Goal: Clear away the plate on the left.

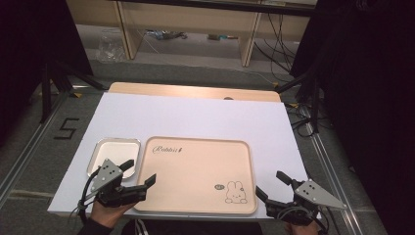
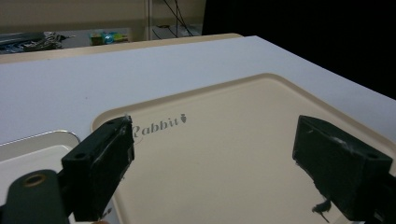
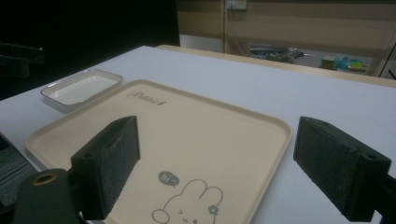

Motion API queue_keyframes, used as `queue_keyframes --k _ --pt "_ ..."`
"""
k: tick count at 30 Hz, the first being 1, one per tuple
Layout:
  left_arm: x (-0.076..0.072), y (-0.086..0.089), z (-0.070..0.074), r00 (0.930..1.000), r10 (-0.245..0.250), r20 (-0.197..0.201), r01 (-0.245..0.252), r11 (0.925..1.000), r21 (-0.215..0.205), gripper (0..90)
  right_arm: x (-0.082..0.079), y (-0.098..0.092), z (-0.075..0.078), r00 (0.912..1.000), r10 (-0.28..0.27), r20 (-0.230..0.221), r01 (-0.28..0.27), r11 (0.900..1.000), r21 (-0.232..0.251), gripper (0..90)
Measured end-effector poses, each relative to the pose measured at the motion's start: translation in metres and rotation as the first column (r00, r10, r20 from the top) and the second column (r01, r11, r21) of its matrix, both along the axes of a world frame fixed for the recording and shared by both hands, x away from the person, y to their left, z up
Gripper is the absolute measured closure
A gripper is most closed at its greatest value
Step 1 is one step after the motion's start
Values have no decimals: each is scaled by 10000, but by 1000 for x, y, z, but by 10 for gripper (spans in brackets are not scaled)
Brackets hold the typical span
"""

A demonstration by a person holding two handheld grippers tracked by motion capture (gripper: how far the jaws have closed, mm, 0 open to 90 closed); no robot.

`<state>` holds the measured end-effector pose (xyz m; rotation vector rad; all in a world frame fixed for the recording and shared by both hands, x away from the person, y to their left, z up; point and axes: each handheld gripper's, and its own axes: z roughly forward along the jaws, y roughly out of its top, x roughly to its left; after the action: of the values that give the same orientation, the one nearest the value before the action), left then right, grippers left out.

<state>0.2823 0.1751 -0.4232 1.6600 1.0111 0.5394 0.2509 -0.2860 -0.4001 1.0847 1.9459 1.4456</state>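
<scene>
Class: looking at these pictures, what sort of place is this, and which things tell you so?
Probably a lab or workshop set up for recording, not a home: a white board covers the table, cables trail over the floor beyond, and the person holds a left gripper and right gripper.

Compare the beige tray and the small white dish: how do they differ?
The beige tray is much larger than the small white dish. The tray carries print, the word Rabbit and a rabbit drawing; the dish is plain. The tray is matt beige; the dish is white with a shiny, metal-looking rim. The tray sits mid-table, the dish at its left. Both are rectangular with rounded corners, empty, and flat on the white table.
</scene>
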Motion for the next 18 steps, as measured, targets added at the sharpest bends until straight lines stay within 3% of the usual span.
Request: queue_keyframes --k 4,6,14,18 --pt "0 1 0 10000 16 -58 -16 10000 31 123 0 1 0 10000 -25 57 24 10000 13 152" --pt "1 1 -1 10000 24 -48 -23 10000 29 123 3 0 -1 9990 -7 440 14 9999 -168 152" --pt "3 0 -2 9998 37 -194 -34 9998 195 130 2 0 -1 9994 -39 358 44 9999 -135 152" --pt "3 2 -1 9998 196 -18 -195 9997 134 140 2 0 -1 9993 -36 385 41 9999 -143 152"
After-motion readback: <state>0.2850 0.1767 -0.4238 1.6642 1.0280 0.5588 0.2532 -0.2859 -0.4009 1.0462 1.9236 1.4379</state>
